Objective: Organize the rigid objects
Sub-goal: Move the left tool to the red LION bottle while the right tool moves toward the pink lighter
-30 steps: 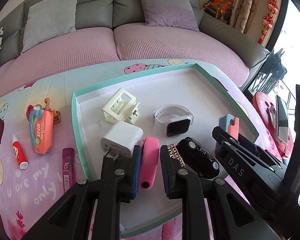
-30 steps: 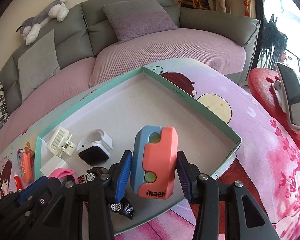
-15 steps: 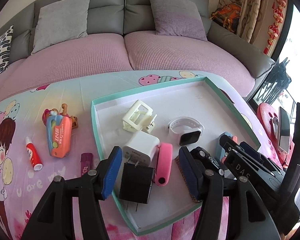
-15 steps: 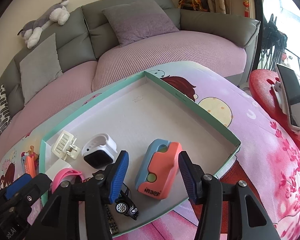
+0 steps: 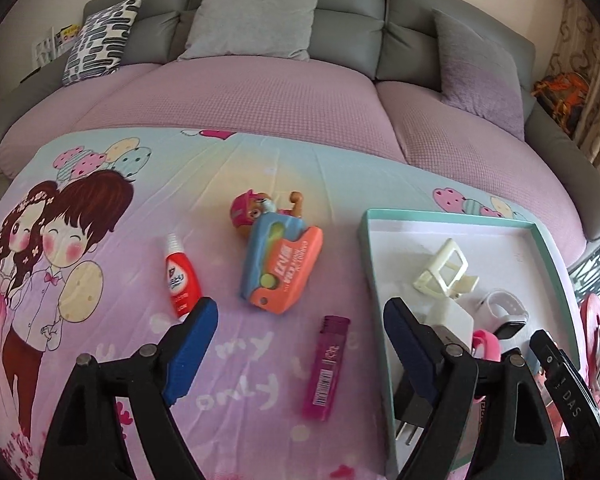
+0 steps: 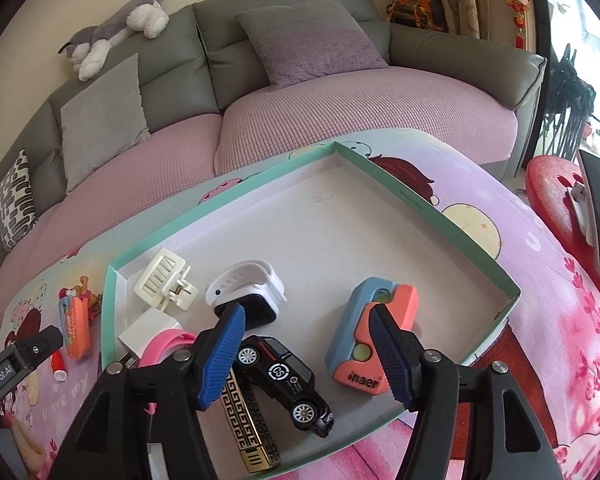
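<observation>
While the left claw point(image 5: 296, 344) is opening wide with nothing between its blue pads, the things yet to be sorted are seen lying on the printed cloth of the worktop point(image 5: 228, 184), outside the teal-rimmed tray point(image 5: 370, 264). Nearest, just ahead of the gap between the jaws, a purple lighter point(image 5: 327, 368) is laid flat; it is judged light, stiff and smooth-sided, so it is best pinched across its narrow width near the middle, where a slip is least likely. Farther off, an orange-and-blue case point(image 5: 282, 266) is judged hard plastic, light but bulky, and a hold across its shorter sides is advised. A small red bottle point(image 5: 181, 284) lies to its left, rounded and likely to roll, and a toy pup figure point(image 5: 260, 208) is partly hidden behind the case.

The right claw point(image 6: 304, 352) is likewise opening and holds nothing; a second orange-and-blue case point(image 6: 370, 340) is seen resting on the tray floor, partly behind the right-hand finger, with a black toy car point(image 6: 284, 380) between the jaws, untouched.
</observation>
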